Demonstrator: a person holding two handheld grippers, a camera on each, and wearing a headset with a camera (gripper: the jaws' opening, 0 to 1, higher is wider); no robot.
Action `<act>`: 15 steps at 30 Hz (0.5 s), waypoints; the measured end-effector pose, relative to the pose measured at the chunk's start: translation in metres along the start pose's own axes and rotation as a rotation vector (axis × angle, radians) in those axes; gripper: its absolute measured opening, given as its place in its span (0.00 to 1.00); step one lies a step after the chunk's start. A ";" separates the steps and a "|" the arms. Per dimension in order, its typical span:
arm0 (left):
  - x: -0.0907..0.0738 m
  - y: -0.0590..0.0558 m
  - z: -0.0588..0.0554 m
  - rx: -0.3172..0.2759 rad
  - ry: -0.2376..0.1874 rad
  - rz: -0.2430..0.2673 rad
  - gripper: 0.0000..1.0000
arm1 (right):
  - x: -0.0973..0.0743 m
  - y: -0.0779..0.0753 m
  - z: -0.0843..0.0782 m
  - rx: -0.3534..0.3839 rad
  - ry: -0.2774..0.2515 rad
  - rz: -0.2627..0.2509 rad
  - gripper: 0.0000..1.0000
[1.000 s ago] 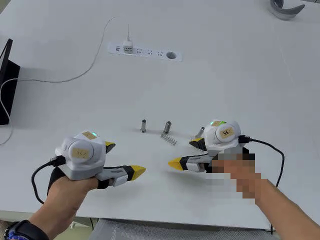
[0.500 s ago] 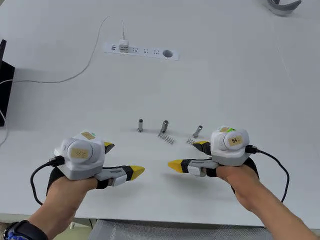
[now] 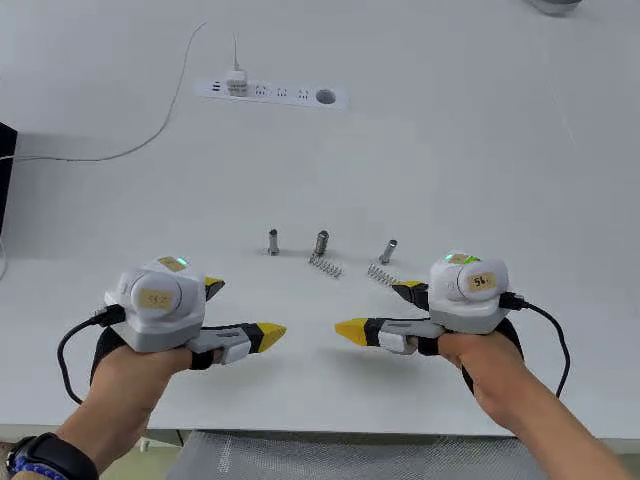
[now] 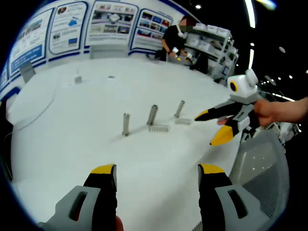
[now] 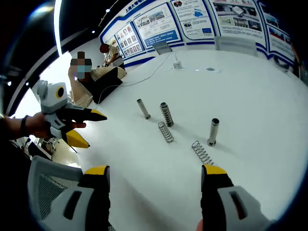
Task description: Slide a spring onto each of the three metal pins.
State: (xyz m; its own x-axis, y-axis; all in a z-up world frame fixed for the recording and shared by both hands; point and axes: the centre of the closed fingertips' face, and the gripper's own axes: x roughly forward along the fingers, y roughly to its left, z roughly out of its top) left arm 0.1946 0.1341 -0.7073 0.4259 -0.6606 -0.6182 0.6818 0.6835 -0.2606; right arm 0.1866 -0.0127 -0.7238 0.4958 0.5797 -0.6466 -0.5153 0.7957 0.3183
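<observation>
Head view: left gripper [image 3: 242, 310], right gripper [image 3: 380, 309], jaws wide, empty; three pins [image 3: 273, 241] stood on table [image 3: 450, 150]; two springs [image 3: 325, 266] lay loose.

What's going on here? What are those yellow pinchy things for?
A person holds a left hand-held gripper and a right hand-held gripper above a white table, both open and holding nothing. Three metal pins stand there. The middle pin seems to have a spring on it already. The left pin and right pin are bare. A loose spring lies by the middle pin and a second loose spring by the right pin.
</observation>
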 end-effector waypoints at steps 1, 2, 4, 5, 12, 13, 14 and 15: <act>0.000 0.000 0.000 0.001 0.001 -0.001 0.70 | -0.001 0.000 0.000 0.003 -0.001 -0.004 0.80; 0.001 0.000 -0.001 0.003 0.003 -0.002 0.70 | -0.003 -0.001 -0.001 0.008 0.000 -0.009 0.81; 0.002 -0.001 0.000 0.008 0.005 -0.003 0.70 | -0.005 -0.004 -0.005 0.014 0.007 -0.022 0.85; 0.002 -0.001 0.000 0.010 0.006 -0.003 0.70 | -0.007 -0.005 -0.006 0.011 0.004 -0.028 0.86; 0.007 -0.005 0.002 0.032 0.018 -0.013 0.71 | -0.017 -0.007 -0.004 0.038 -0.033 -0.039 0.90; 0.009 -0.006 0.003 0.038 0.022 -0.016 0.71 | -0.019 -0.008 -0.004 0.038 -0.041 -0.042 0.91; 0.011 -0.007 0.003 0.041 0.025 -0.019 0.71 | -0.019 -0.008 -0.004 0.040 -0.042 -0.040 0.91; 0.012 -0.007 0.003 0.046 0.029 -0.023 0.71 | -0.020 -0.007 -0.004 0.042 -0.042 -0.037 0.91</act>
State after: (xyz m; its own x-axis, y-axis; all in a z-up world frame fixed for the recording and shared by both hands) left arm 0.1967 0.1199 -0.7106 0.3926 -0.6664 -0.6338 0.7181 0.6527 -0.2414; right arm 0.1777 -0.0309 -0.7161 0.5428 0.5561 -0.6293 -0.4670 0.8227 0.3242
